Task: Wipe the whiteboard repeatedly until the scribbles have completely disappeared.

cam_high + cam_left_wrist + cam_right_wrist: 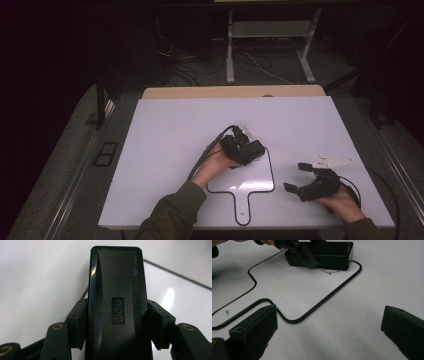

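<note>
A black oblong block (116, 285) with a "deli" logo on top sits between the jaws of my left gripper (116, 322), whose pads press on its two long sides. In the high view the left gripper (248, 150) holds that block (256, 148) at the far corner of a black paddle-shaped outline (273, 175) drawn on the white board (165, 130). From the right gripper view the block (329, 253) looks to rest flat on the board, beside a small scribble (330, 271). My right gripper (298, 176) stands open and empty at the front right, just outside the outline (324, 300).
The white board lies on a beige table (230, 92) whose far edge shows behind it. Beyond it, on the dark floor, are metal frame legs (230, 55) and loose cables (190, 65). A cable (395, 200) trails off the board's right front corner.
</note>
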`<state>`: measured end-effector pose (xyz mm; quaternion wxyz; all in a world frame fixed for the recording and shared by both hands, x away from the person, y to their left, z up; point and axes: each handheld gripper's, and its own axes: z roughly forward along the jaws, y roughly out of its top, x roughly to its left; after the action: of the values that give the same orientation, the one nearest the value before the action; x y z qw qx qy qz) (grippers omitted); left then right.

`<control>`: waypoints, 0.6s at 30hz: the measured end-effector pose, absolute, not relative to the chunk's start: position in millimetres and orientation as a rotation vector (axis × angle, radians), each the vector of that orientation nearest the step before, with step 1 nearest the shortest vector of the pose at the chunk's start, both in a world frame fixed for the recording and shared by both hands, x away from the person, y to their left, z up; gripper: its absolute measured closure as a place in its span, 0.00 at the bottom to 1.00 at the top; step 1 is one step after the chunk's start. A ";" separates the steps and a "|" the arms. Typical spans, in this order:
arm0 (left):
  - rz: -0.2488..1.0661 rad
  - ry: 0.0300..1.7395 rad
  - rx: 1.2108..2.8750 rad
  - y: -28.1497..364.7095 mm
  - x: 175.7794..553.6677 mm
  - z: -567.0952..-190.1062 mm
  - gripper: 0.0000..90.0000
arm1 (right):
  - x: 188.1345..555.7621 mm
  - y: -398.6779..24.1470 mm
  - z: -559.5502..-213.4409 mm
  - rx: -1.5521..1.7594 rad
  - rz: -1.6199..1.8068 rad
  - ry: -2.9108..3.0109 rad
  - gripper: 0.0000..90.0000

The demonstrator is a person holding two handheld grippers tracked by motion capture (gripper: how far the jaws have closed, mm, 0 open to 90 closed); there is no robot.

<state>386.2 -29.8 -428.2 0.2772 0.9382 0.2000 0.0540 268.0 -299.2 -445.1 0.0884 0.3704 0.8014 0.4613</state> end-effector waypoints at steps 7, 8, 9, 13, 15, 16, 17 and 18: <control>0.173 0.533 2.522 -39.0 392.0 -428.2 0.44 | 267.8 -300.3 -444.5 1.106 1.377 2.378 0.00; 0.181 0.555 2.521 -39.8 393.3 -428.0 0.44 | 267.8 -300.6 -444.3 1.108 1.377 2.377 0.00; 0.188 0.558 2.529 -40.5 395.7 -427.4 0.44 | 267.8 -300.9 -444.3 1.108 1.379 2.377 0.00; 0.188 0.574 2.531 -44.2 401.6 -427.2 0.44 | 268.0 -301.8 -444.2 1.106 1.382 2.375 0.00; 0.164 0.573 2.523 -47.1 400.0 -427.8 0.44 | 267.9 -302.1 -444.1 1.105 1.385 2.373 0.00; 0.157 0.540 2.536 -48.2 399.8 -427.3 0.44 | 267.9 -302.1 -444.0 1.107 1.385 2.373 0.00; 0.162 0.516 2.533 -50.5 398.4 -427.8 0.44 | 268.1 -302.2 -444.2 1.106 1.385 2.373 0.00; 0.152 0.507 2.534 -53.2 395.7 -427.8 0.44 | 268.1 -302.1 -444.2 1.109 1.385 2.373 0.00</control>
<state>395.7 -53.2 -427.8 0.2727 0.9417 0.1885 0.0566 268.1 -302.1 -444.2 0.0894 0.3727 0.7977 0.4656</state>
